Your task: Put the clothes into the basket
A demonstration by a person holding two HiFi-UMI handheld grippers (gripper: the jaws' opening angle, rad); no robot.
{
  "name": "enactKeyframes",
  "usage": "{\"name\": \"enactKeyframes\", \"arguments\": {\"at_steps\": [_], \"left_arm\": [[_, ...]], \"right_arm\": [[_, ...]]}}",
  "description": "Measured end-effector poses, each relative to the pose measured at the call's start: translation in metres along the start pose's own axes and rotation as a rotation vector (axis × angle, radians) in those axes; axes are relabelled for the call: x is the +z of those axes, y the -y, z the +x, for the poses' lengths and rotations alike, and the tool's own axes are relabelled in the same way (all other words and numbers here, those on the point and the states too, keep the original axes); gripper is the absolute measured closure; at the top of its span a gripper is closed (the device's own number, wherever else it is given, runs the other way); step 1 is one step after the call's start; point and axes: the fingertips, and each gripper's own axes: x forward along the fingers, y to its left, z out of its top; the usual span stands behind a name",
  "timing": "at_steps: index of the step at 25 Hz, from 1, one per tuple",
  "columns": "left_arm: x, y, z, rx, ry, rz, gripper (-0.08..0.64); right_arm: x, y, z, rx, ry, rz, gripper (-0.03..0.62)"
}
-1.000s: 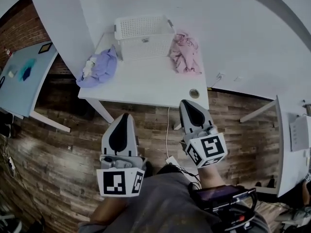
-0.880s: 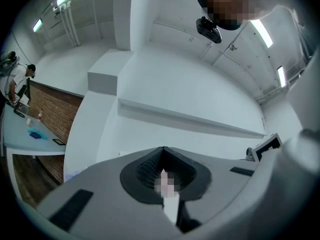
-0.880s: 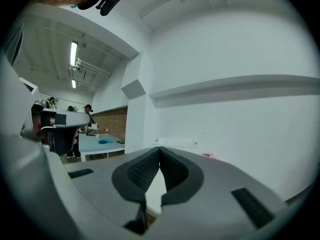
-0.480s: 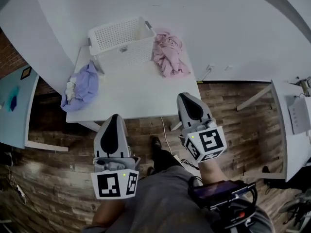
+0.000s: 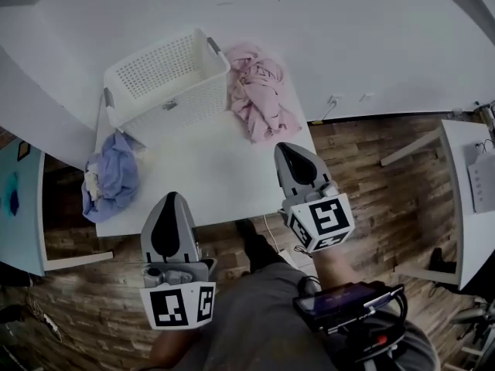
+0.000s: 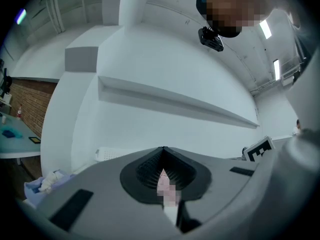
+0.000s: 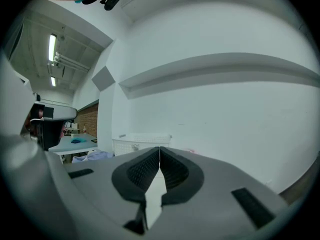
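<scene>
Head view — basket beside pink clothes.

A white perforated plastic basket, crumpled pink cloth and lilac cloth lay on the white worktop.

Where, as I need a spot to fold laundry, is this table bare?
The front middle of the table is bare, bordered by the basket and pink clothes behind and the purple clothes at its left edge. The back is crowded: basket and pink clothes sit side by side there.
</scene>
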Motion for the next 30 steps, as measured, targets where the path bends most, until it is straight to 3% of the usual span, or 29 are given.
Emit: {"name": "enactKeyframes", "arguments": {"at_steps": [10,11,13,14,19,23,30], "left_arm": [[-0.028,-0.016,0.119,-0.016,-0.085,-0.027,0.552],[-0.032,-0.019,0.128,-0.013,-0.097,-0.023,0.552],[-0.041,-0.026,0.142,-0.004,-0.122,-0.021,0.552],[-0.046,-0.03,0.148,0.001,-0.131,-0.023,0.552],[-0.069,-0.052,0.171,0.036,-0.183,-0.058,0.552],[-0.091,-0.072,0.182,0.071,-0.228,-0.087,0.552],[-0.116,-0.095,0.182,0.099,-0.259,-0.114,0.552]], "right_arm": [[-0.045,0.072,0.103,-0.029,-0.121,0.053,0.576],[-0.052,0.077,0.112,-0.032,-0.139,0.061,0.524],[-0.067,0.084,0.129,-0.036,-0.187,0.074,0.313],[-0.075,0.088,0.138,-0.041,-0.212,0.074,0.264],[-0.114,0.104,0.182,-0.038,-0.318,0.072,0.142],[-0.143,0.115,0.206,-0.042,-0.383,0.099,0.104],[-0.199,0.127,0.236,-0.077,-0.513,0.117,0.097]]}}
